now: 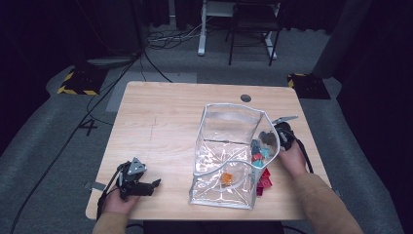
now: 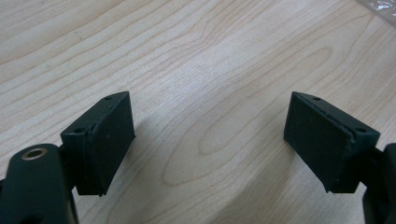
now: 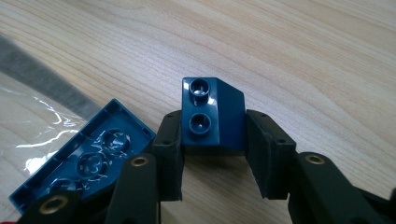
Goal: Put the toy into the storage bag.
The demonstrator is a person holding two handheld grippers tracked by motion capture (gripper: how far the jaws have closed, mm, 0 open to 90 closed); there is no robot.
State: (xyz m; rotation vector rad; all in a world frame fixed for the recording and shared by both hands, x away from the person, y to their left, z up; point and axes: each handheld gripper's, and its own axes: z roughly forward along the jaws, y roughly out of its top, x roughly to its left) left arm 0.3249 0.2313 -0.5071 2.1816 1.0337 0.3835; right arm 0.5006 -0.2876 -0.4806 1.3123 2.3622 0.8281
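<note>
My right gripper (image 3: 214, 126) is shut on a small dark blue sloped brick (image 3: 212, 116) with two studs, its pads against both sides, low over the wooden table (image 3: 303, 56). Beside it an upturned blue brick (image 3: 84, 158) lies against the clear plastic bag (image 1: 229, 151). In the high view the right gripper (image 1: 280, 134) sits at the bag's right edge among several loose bricks (image 1: 260, 153). My left gripper (image 1: 155, 184) rests near the front left of the table, open, and nothing lies between its jaws (image 2: 210, 135).
An orange brick (image 1: 226, 178) lies inside the bag, and red bricks (image 1: 264, 180) sit by its front right corner. A round cable hole (image 1: 246, 98) marks the table's far side. Bare wood spreads across the left half (image 1: 156, 126).
</note>
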